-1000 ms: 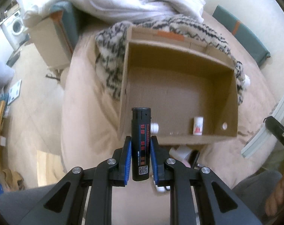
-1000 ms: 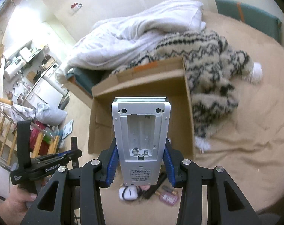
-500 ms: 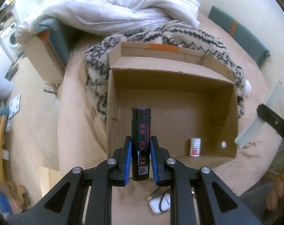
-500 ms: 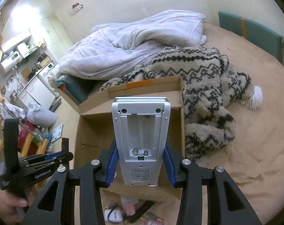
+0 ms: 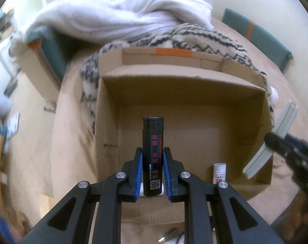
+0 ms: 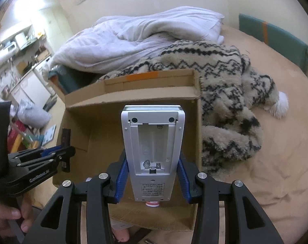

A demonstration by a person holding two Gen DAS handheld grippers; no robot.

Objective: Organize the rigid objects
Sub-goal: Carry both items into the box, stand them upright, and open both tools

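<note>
Left gripper (image 5: pixel 152 172) jaws clamp the upright lighter (image 5: pixel 152 156); right gripper (image 6: pixel 152 180) jaws clamp the upright remote (image 6: pixel 152 152).

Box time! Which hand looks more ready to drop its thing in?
Probably left. The left tool holds the black lighter over the cardboard box; the right tool's white device looks nearer the front edge.

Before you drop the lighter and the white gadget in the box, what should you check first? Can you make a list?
1. Left gripper holds the black lighter firmly: ok.
2. Right gripper holds the white device firmly: ok.
3. Cardboard box open: ok.
4. Lighter over the box floor: ok.
5. Small white bottle clear of the drop spot: ok, it stands to the right.
6. Device fully past the box's near wall: cannot tell.
</note>
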